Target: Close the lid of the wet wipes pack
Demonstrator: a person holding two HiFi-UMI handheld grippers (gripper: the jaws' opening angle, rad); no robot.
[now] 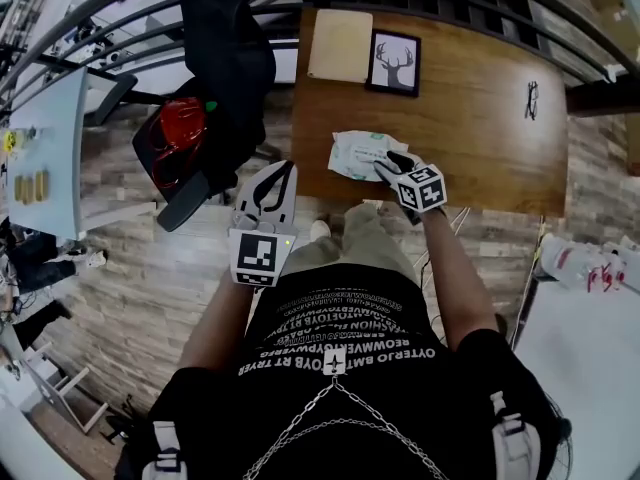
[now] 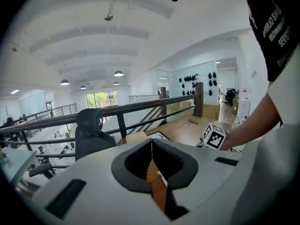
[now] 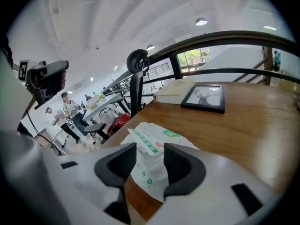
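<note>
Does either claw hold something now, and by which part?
Nothing seems held. The left claw is shut and empty. The right claw stands open, with the lid of the pack between its jaws, apparently not pinched.

White-green wet wipes pack [image 3: 149, 175], lid [image 3: 146, 144] lifted, on table [image 3: 243, 125]

My wet wipes pack [image 1: 360, 155] is white with green print; the tabletop [image 1: 480, 138] is brown wood; the picture frame [image 1: 394, 63] black.
</note>
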